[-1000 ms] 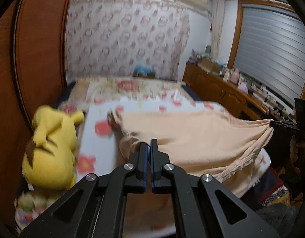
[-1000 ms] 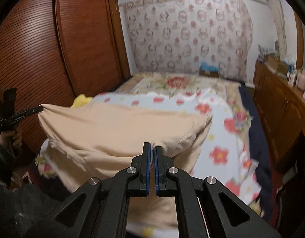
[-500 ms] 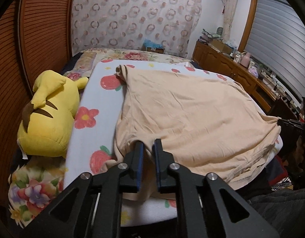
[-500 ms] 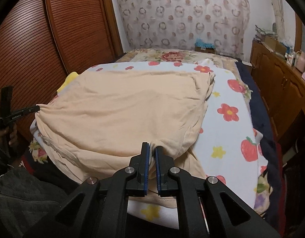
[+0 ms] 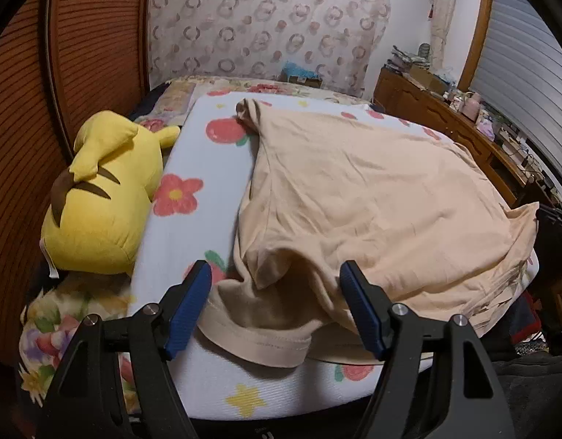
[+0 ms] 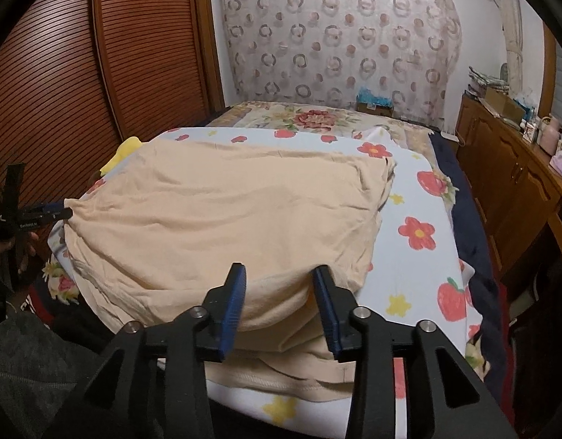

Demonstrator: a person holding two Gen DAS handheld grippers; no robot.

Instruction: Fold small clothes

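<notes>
Left gripper: our left gripper point(image 5: 277, 301) stands wide open with blue pads, holding nothing; a puckered corner of the shirt lies on the bed between its fingers.
Right gripper: our right gripper point(image 6: 279, 303) is also open, a little less wide, and grips nothing; the near fold of cloth bulges up between its fingers, and we cannot tell whether the pads touch it.
Shirt: one beige shirt point(image 5: 372, 197) lies spread on the blanket, doubled over so that a hemmed edge peeks out at the near side below the top layer.
Where it lies from us: straight ahead of both tools, running away from us up the bed and side to side between the two grippers.
Long axis: we judge it a little wider across than deep, though the fisheye makes this uncertain.
Nearer hand: each gripper sits at its own near corner, left at the left, right at the right, so neither is clearly nearer to the whole.
Next move, as we judge it: a fresh grasp on a side edge or near corner, to bring it across the shirt.
Blanket: one white blanket point(image 5: 208, 157) with red flowers and strawberries lies under the shirt.
Toy: one yellow plush toy point(image 5: 101, 197) rests just beside the blanket's left edge, apart from the shirt.
Count: two grippers, one shirt, one blanket, one toy.
</notes>
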